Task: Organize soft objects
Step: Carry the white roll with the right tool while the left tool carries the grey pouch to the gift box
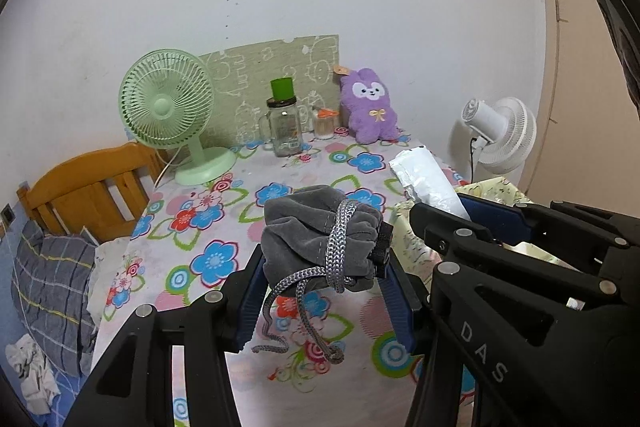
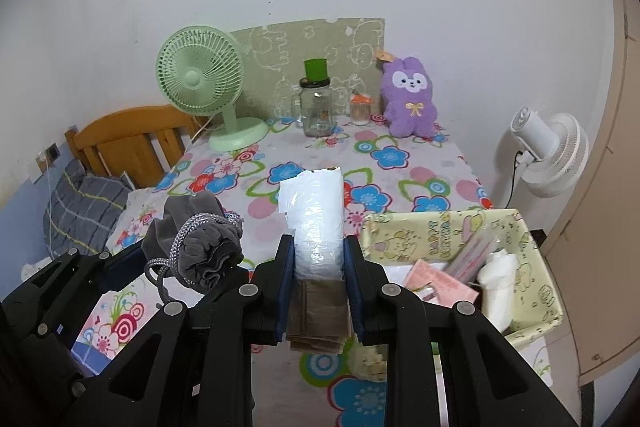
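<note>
A grey velvet drawstring pouch [image 1: 320,239] wrapped with a grey braided cord is held in the air above the floral tablecloth [image 1: 224,211], my left gripper [image 1: 324,291] shut on it. The same pouch [image 2: 200,243] shows at the left of the right wrist view. My right gripper [image 2: 318,275] is shut on a clear plastic packet [image 2: 316,215] with brown fabric at its lower end; that packet [image 1: 424,183] also shows in the left wrist view. A purple plush rabbit [image 2: 410,103] sits at the table's back.
A yellow patterned fabric basket [image 2: 532,239] with paper and white items stands at the right. At the back are a green desk fan [image 2: 204,83], a glass jar with a green cup [image 2: 316,103] and a small jar [image 2: 360,109]. A white fan [image 2: 552,151] stands right; a wooden headboard [image 2: 124,135] left.
</note>
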